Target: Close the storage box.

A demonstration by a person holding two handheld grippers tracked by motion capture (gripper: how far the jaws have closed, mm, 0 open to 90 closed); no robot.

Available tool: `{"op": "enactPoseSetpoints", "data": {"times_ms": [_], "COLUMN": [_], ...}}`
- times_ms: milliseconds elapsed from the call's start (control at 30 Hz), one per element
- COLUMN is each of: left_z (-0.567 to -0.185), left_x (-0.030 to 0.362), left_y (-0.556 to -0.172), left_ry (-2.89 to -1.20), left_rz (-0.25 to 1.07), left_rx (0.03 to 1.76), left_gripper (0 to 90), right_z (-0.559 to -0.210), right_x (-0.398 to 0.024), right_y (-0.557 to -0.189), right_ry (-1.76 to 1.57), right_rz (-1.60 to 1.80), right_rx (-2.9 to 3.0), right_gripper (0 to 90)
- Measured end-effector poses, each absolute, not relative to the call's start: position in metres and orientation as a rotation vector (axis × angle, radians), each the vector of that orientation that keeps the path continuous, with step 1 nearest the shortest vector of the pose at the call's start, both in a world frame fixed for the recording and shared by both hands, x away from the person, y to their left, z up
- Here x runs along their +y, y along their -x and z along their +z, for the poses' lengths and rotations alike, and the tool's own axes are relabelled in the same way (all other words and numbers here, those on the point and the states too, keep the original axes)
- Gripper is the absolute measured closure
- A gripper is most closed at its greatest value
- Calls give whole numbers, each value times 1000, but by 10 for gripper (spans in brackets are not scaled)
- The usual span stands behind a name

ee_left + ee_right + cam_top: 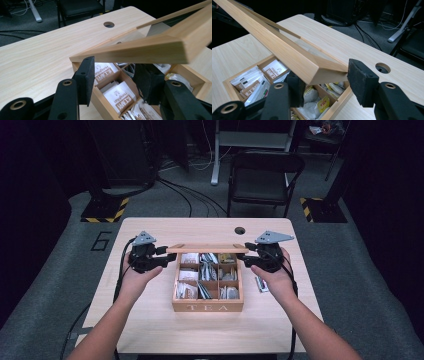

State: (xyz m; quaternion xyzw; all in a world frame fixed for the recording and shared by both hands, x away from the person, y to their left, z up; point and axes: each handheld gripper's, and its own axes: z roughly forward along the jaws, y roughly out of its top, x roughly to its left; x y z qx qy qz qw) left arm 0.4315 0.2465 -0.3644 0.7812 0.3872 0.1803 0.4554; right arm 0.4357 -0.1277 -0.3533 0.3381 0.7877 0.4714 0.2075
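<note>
Dark curtains close in a workspace with grey carpet, where a black folding chair (pixel 265 177) stands behind a pale wooden tabletop (pixel 150 320). A round cable hole (pixel 240 230) sits near the tabletop's far edge.

Near the middle of the tabletop rests a wooden tea box (pixel 207 307), its front wall lettered TEA. Its nine compartments hold paper tea bags (pixel 189 275), white printed sachets on the left side and mixed packets toward the right. A small loose packet (pixel 261 284) lies on the tabletop just to the right of the box.

The hinged lid (pixel 207 248) of the box stands raised along the far side, and the high view shows it edge-on as a thin wooden strip above the back row of compartments. In the left gripper view the lid (pixel 140 51) slants up over the open box with light showing through its window pane.

The left tongs (pixel 167 254) are at the lid's left end. Their jaws stand apart with the lid's edge above and between them, and the pads do not press on the wood.

The right tongs (pixel 245 255) are at the lid's right end. In the right gripper view the lid's corner (pixel 322 71) lies between the two pads; the right pad (pixel 362 80) touches the corner's tip, while the other pad sits under the lid's lower face. Whether the tongs truly clamp the corner cannot be told.
</note>
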Motion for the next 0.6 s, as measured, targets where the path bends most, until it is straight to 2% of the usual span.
{"op": "enactPoseSetpoints", "data": {"times_ms": [600], "left_z": [-365], "left_x": [243], "left_y": [-411], "left_ry": [-1946], "left_rz": [442], "left_rx": [903], "left_gripper": [530], "right_z": [-367], "right_x": [-129], "right_y": [-422], "right_ry": [-910], "right_rz": [1289], "right_rx": [2210], "right_gripper": [478]}}
